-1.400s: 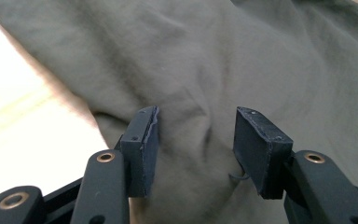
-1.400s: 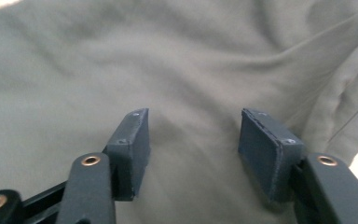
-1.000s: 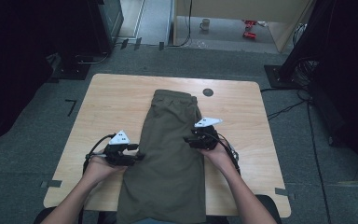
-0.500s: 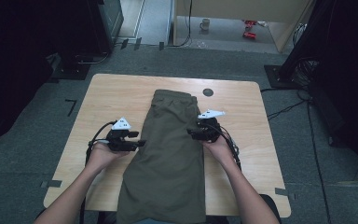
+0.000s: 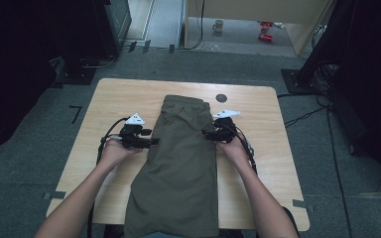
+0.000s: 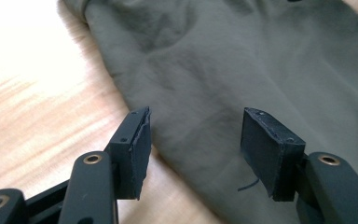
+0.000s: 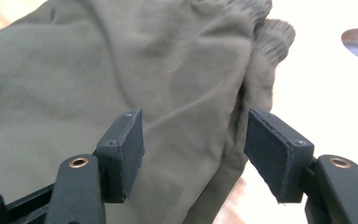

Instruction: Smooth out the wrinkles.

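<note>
Olive trousers (image 5: 178, 163) lie lengthwise on the table (image 5: 258, 114), hems hanging off the near edge, waistband far. Left gripper (image 5: 151, 143) and right gripper (image 5: 206, 134) have slid forward along either side edge; both jaws have just been opening, gaping over cloth, nothing pinched – likely regrasping nearer the waistband

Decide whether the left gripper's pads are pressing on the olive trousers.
Apart: in the left gripper view the left gripper stands open, its pads spread over the olive trousers edge, not clamping it.
</note>
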`<state>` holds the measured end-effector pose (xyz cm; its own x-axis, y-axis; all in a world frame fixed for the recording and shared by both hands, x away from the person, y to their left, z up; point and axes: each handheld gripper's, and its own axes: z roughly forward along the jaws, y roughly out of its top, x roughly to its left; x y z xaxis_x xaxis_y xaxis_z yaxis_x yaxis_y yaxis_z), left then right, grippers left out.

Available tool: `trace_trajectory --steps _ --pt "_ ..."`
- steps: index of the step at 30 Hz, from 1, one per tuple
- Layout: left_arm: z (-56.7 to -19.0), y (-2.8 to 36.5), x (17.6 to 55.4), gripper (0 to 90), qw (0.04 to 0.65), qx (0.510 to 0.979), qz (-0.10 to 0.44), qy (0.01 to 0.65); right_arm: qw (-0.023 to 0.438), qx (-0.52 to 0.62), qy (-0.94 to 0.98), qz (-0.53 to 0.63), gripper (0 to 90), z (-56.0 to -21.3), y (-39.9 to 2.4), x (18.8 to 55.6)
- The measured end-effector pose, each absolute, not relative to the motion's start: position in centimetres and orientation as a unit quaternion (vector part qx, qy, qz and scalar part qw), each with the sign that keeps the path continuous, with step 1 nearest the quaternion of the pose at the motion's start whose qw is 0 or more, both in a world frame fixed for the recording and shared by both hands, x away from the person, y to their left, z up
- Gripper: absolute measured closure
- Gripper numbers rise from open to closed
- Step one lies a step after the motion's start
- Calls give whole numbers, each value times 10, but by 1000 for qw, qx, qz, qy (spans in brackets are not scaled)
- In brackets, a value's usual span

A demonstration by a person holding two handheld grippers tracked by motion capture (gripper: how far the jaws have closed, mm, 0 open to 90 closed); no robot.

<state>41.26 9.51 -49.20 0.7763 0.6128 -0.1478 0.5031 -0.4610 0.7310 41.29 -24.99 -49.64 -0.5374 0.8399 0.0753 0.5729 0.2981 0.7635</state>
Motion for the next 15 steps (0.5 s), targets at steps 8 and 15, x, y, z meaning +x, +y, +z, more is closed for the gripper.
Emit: trace_trajectory --steps 8,15 --pt "-490 86 445 440 414 842 67 339 180 456 774 400 373 -495 -251 432" --pt "-492 75 464 445 411 845 71 333 184 472 755 416 378 -494 -255 447"
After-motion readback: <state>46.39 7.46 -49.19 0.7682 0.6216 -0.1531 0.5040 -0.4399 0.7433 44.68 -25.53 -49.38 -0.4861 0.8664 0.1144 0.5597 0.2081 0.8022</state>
